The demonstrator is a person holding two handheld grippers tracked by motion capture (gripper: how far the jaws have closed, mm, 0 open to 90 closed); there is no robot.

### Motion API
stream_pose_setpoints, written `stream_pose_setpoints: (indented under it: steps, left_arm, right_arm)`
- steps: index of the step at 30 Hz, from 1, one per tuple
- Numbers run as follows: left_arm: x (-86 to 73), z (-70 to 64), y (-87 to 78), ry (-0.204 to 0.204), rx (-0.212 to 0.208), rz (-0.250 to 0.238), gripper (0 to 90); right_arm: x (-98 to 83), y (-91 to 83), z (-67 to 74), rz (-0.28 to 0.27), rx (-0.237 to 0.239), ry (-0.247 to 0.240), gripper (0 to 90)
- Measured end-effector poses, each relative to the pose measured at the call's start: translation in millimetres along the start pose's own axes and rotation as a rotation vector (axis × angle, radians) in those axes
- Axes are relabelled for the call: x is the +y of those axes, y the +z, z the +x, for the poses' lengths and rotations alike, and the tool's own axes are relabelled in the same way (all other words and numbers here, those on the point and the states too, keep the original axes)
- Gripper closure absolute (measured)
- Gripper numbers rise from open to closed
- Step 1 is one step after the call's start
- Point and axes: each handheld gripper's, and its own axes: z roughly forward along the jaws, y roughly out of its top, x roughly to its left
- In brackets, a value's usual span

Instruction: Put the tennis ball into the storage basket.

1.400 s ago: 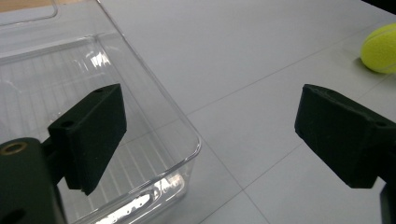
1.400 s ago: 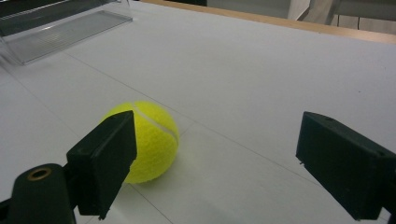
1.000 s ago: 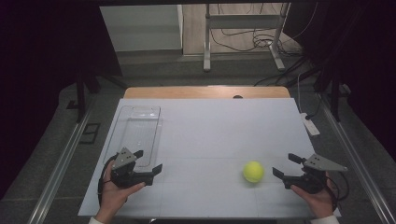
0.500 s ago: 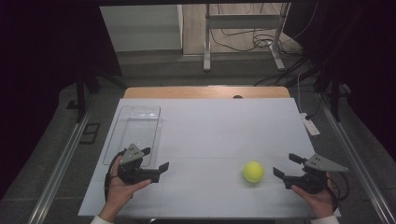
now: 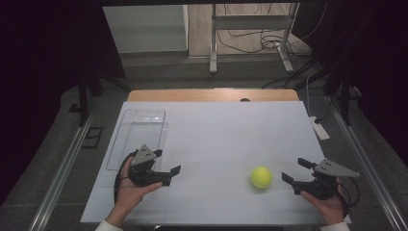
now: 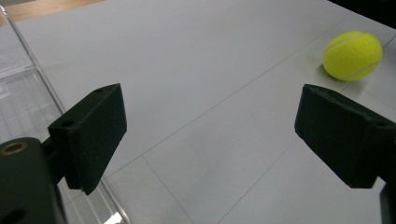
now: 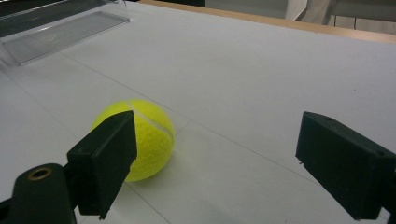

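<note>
Gaping empty, both the left gripper (image 6: 210, 135) and right gripper (image 7: 217, 163) face the tennis ball (image 5: 261, 177).

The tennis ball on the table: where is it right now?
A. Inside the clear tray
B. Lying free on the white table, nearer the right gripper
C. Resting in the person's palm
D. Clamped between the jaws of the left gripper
B: the tennis ball lies free on the white table, just ahead of the open right gripper, far from the left gripper and the clear tray.
</note>
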Motion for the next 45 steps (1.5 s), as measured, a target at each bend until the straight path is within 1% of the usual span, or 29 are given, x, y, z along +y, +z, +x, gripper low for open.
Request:
stream_pose_setpoints:
  steps: [18, 39, 45]
  left_arm:
    - [11.2, -5.0, 15.6, 0.014, -0.029, 0.028, 10.8]
    - [21.1, -12.8, 33.5, 0.027, -0.058, 0.05, 10.7]
    - [25.5, -15.8, 37.5, 0.033, -0.069, 0.048, 10.6]
  right_arm:
    - [-0.9, -0.1, -1.1, 0.0, -0.001, 0.002, 12.6]
    - [-1.7, 0.2, -2.3, 0.001, -0.003, 0.004, 12.6]
    - [-1.8, 0.5, -2.3, 0.002, -0.003, 0.003, 12.6]
